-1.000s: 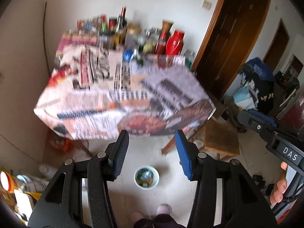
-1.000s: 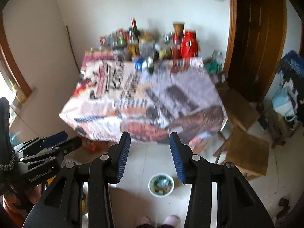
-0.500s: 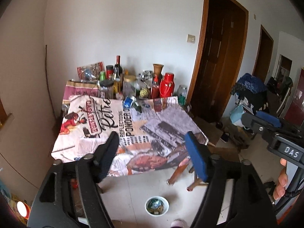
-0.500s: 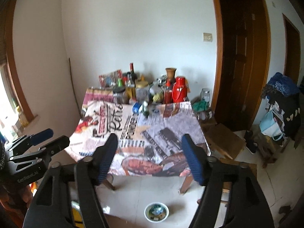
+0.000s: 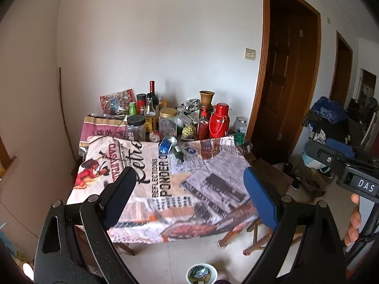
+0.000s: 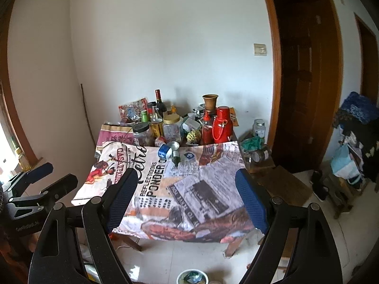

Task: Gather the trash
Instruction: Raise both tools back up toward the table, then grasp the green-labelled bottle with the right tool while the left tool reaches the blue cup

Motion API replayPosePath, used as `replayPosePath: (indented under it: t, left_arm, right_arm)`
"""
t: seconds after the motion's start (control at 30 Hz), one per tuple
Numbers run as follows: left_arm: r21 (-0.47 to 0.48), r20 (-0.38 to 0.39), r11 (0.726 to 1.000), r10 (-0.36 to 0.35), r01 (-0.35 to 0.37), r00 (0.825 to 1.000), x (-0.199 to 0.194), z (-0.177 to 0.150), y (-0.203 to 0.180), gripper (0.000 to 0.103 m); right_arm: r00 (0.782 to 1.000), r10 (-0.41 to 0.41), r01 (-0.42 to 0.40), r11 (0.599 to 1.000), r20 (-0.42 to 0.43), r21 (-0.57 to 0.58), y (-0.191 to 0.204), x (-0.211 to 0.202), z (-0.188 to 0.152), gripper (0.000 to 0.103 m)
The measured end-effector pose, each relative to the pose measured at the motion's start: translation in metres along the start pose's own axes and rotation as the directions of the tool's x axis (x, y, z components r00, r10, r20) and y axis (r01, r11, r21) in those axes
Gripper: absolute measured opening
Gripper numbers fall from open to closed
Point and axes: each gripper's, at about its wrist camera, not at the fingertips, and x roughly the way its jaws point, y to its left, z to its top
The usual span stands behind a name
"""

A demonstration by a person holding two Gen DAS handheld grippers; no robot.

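I hold the left gripper (image 5: 189,196) and right gripper (image 6: 187,197) spread wide, gripping nothing, before the table (image 5: 208,189). A blue can (image 5: 167,144) and green bottle (image 5: 178,152) lie far-centre on its cloth; a bowl of scraps (image 5: 201,273) sits on the near floor.

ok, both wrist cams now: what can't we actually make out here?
- White bowl on the floor: cut by the bottom edge in both views; contents too small to identify.
- Blue can and small dark bottle lying on the printed cloth: labels too small to read.
- Back-row jars and bottles: overlapping one another, so no reliable count.
- Under the table: hidden by the cloth overhang and by both open claws, left and right.
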Motion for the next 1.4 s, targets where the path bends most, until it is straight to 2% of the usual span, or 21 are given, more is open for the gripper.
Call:
replayPosePath:
  t: [0.43,0.73,0.97,1.17,1.27,1.4]
  left_arm:
    - [-0.067,0.005,0.994,0.091,-0.09,0.996,0.105,0.061,-0.035,0.092]
    - [-0.071,-0.067,0.989,0.124,-0.129,0.99,0.174,0.075,-0.025,0.092]
    - [-0.044,-0.1,0.993,0.103,-0.108,0.99,0.227,0.091,0.018,0.092]
    - [-0.04,-0.166,0.992,0.109,-0.117,0.98,0.293,0.108,0.085,0.092]
    - [-0.041,-0.21,0.992,0.109,-0.12,0.972,0.323,0.108,0.117,0.092]
    - [-0.021,-0.271,0.991,0.12,-0.13,0.955,0.36,0.097,0.148,0.092]
  right_arm:
    - [0.994,0.106,-0.108,0.991,-0.035,-0.076,-0.056,0.09,0.067,0.082]
    - [0.983,0.141,-0.15,0.986,-0.116,-0.077,-0.069,0.16,0.084,0.082]
    - [0.976,0.132,-0.138,0.99,-0.171,-0.024,-0.054,0.223,0.093,0.082]
    - [0.965,0.098,-0.093,0.995,-0.243,0.028,-0.03,0.291,0.099,0.082]
    - [0.945,0.093,-0.081,0.995,-0.314,0.053,-0.019,0.333,0.094,0.082]
    - [0.904,0.117,-0.084,0.992,-0.411,0.099,-0.003,0.387,0.077,0.079]
